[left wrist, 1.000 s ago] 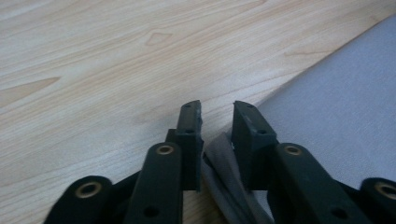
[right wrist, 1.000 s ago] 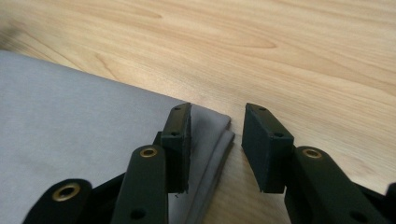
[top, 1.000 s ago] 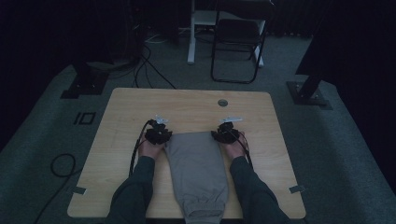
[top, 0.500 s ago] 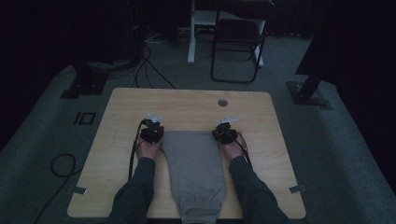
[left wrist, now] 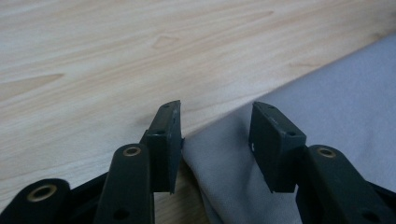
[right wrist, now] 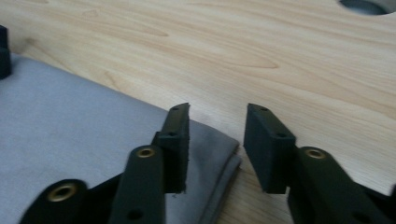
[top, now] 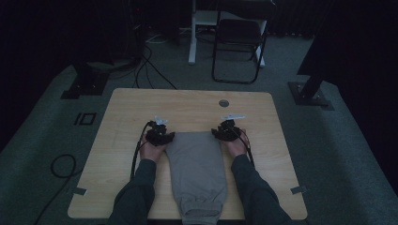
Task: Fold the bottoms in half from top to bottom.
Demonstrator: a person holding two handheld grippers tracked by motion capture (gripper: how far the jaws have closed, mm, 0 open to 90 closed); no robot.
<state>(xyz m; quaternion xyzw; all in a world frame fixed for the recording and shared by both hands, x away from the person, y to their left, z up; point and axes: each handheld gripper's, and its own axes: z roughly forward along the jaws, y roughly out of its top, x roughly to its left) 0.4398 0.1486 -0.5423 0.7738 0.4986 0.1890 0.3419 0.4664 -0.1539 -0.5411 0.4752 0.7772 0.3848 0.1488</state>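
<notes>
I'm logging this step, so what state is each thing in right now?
Trousers: folded lengthwise, flat on the table, cuffs at the near edge.
Left gripper: open, jaws just opened, astride a far corner of the fabric.
Right gripper: open, jaws just opened, at the other far corner.
Chair: upright, unoccupied.
</notes>
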